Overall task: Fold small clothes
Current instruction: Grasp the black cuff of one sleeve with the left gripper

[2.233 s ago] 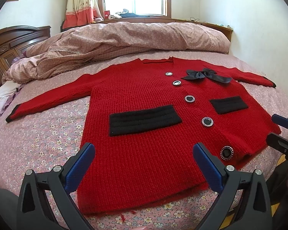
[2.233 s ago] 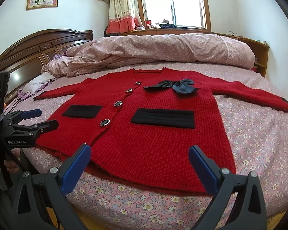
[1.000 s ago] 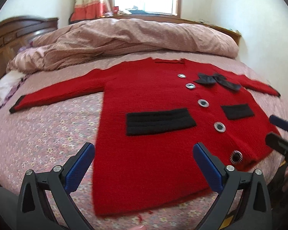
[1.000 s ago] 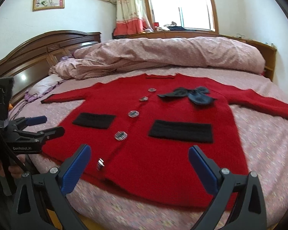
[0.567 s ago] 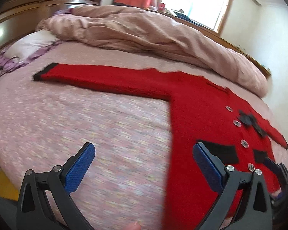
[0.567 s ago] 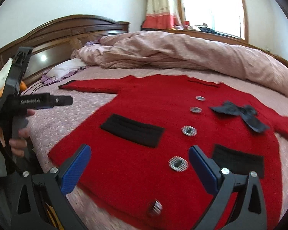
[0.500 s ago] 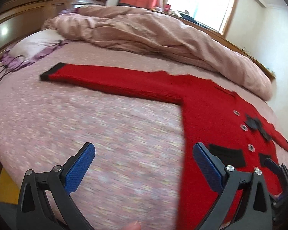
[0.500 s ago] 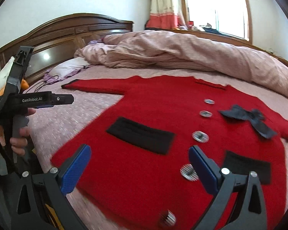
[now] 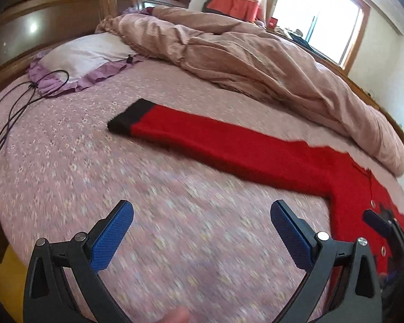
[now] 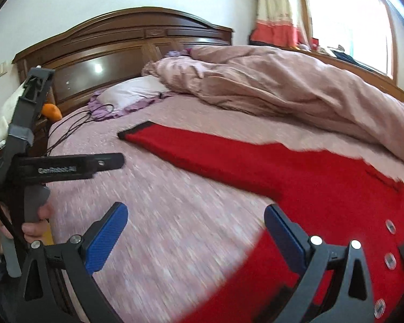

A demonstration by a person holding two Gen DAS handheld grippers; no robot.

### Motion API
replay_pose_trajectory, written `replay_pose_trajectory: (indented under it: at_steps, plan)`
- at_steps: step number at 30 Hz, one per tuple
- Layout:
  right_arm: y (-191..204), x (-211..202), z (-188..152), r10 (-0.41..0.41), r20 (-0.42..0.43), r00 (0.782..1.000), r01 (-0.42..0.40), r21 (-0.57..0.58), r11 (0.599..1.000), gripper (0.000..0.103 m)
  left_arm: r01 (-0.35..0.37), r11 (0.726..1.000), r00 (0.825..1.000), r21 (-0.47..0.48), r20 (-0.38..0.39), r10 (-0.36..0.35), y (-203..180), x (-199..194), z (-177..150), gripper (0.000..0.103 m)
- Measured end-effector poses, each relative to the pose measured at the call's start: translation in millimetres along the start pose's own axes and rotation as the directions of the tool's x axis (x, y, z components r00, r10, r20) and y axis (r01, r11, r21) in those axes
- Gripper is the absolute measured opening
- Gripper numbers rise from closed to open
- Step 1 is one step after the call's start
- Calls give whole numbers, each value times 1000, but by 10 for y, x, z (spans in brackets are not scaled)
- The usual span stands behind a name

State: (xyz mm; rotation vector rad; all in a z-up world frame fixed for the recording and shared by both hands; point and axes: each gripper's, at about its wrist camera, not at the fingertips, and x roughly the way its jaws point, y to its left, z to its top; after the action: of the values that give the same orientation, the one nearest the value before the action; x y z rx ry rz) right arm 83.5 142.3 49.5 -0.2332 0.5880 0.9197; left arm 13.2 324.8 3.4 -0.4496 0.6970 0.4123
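The bed (image 9: pixel 67 167) offers a wide bare stretch of floral sheet on the near side of the red cardigan's sleeve (image 9: pixel 215 145), and both grippers hang over it with fingers spread. Beyond the sleeve, the heaped duvet (image 9: pixel 256 62) walls off the far side. Past the sleeve's black cuff (image 9: pixel 126 119), a pillow (image 9: pixel 83 53) and a loose black cable (image 9: pixel 18 107) lie in the way.

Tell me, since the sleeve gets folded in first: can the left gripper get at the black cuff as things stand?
Probably yes. The left gripper is open over bare bedspread, and nothing lies between it and the black cuff ahead.
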Motion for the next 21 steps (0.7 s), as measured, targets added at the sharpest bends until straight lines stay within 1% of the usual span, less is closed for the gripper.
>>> replay_pose_trajectory:
  at_steps: [2,3,4,6,8,10,11,12,13,14,15,16,18,21]
  plan:
    - [97,180,124,9,6,1000,-9,-12,1000,103,12,1000,1000,-24,10,-11,107,58,117,99]
    - [124,258,168,-2,7,1000,2,-17,1000,103,24,999,1000,-34,6,-23,150,103,175,99]
    - [180,408,248,-66,4,998,66,-28,997,103,34,999,999,-42,-3,-35,173,159,223,99]
    - [216,633,369,-147,-3,989,147,-22,989,103,63,994,997,-85,-39,-67,270,322,342,98]
    - [233,794,465,-164,-16,986,164,4,986,103,101,977,988,-188,-94,-120,420,487,405,96]
    - [226,913,549,-145,-22,989,146,56,988,103,166,937,968,-308,-131,-214,565,620,410,96]
    - [220,942,568,-128,-19,992,129,85,988,103,189,907,956,-376,-141,-257,651,695,402,96]
    - [209,976,582,-106,-16,994,108,110,988,103,190,876,949,-444,-145,-279,752,774,389,96]
    - [201,1018,595,-80,-14,997,81,134,988,103,194,848,947,-492,-132,-293,836,830,377,96]
    - [191,1063,603,-61,-15,998,62,151,987,103,208,829,946,-519,-107,-305,868,837,374,96]
    - [176,1097,603,-55,-18,998,57,158,986,103,212,819,948,-532,-91,-305,896,851,409,96]
    - [168,1134,606,-52,-19,998,54,164,985,103,209,822,950,-530,-89,-299,895,862,431,96]
    - [144,1170,620,-45,-16,999,47,175,984,103,199,837,957,-510,-81,-277,914,934,510,96]
    - [79,1188,610,-25,-8,1000,26,188,982,103,210,832,962,-513,-43,-269,977,1014,615,96]
